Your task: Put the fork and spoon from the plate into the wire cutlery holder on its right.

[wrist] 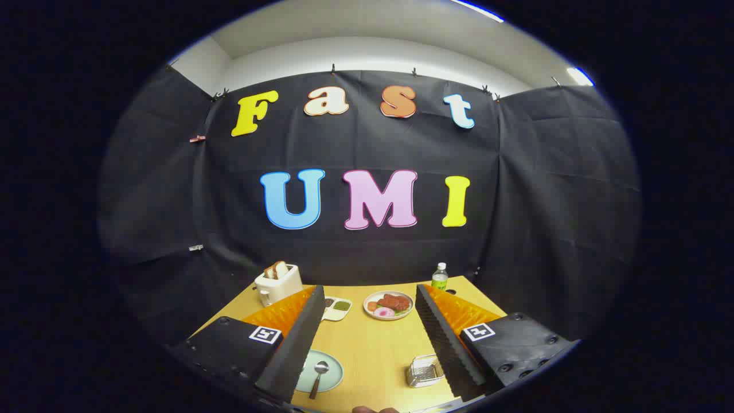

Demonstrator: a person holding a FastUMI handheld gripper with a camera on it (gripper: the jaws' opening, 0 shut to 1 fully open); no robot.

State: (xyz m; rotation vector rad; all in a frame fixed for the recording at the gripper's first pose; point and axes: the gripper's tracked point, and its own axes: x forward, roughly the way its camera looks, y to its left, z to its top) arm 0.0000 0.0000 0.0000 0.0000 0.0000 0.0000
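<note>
A pale green plate (331,374) lies on the wooden table, close beside my left finger (298,344), which hides part of it. A spoon (318,377) with a dark handle rests on the plate, bowl pointing away from me. I cannot make out a fork. The wire cutlery holder (423,371) stands to the plate's right, against my right finger (444,341), and looks empty. My gripper (370,292) is open wide and raised above the table, nothing between its fingers.
Beyond the fingers, a plate of food (389,304) sits mid-table, with a small sauce dish (336,308) to its left. A white toaster (278,283) with bread stands at the far left corner, a small bottle (440,277) at the far right.
</note>
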